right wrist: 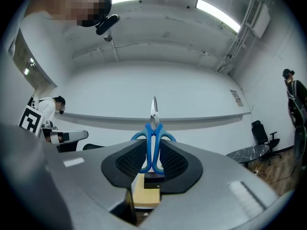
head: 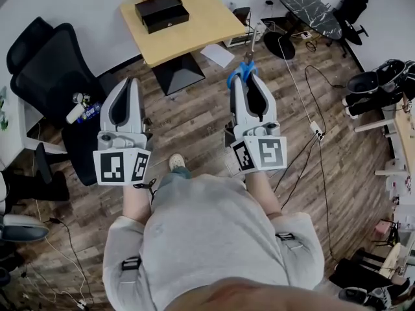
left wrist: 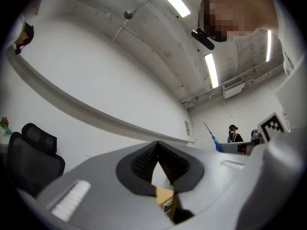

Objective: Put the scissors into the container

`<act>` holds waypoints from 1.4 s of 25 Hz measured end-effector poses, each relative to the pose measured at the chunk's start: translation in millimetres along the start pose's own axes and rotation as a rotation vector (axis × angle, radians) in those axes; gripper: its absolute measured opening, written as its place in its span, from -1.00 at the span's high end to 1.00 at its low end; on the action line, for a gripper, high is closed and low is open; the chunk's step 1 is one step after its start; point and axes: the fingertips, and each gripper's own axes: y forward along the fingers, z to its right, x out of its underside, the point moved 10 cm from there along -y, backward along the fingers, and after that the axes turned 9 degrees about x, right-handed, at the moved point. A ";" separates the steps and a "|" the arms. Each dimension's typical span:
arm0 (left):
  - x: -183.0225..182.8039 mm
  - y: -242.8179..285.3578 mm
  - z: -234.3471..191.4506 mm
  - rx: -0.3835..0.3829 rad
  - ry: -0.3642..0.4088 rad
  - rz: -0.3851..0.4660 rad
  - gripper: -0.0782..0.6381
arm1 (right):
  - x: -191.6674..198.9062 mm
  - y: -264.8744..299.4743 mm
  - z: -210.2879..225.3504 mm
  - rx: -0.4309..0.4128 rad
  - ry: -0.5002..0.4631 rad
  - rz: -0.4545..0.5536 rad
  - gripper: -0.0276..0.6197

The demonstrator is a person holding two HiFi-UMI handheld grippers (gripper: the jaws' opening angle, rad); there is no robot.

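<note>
scissors [right wrist: 154,128] handles deep inside right hand-held gripper [right wrist: 153,152]

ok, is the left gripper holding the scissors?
No, the scissors are clamped by their blue handles in the right gripper; the left gripper holds nothing.

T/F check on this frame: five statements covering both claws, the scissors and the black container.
1. The right claw is shut on the scissors. True.
2. The claw grips the scissors by the blades. False: its jaws close on the blue handles, and the blades stick out beyond them.
3. The left claw holds nothing. True: its jaws are together with nothing between them.
4. The scissors lie in the black container. False: they are in the right claw, apart from the container.
5. The container sits on the floor. False: it rests on the light wooden table.
</note>
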 end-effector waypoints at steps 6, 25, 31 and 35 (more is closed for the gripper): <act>12.4 39.5 -57.7 0.023 -0.004 0.002 0.62 | 16.9 61.8 -19.4 0.014 -0.007 -0.001 0.64; 60.8 109.5 -152.6 0.018 -0.023 -0.037 0.62 | 64.1 176.1 -34.6 0.023 -0.014 -0.024 0.64; 76.3 164.5 -177.5 -0.006 -0.001 -0.029 0.62 | 78.3 243.3 -16.3 -0.017 -0.003 -0.012 0.64; 86.0 203.1 -192.3 -0.034 0.017 -0.021 0.62 | 87.9 291.8 0.2 -0.050 0.014 -0.010 0.64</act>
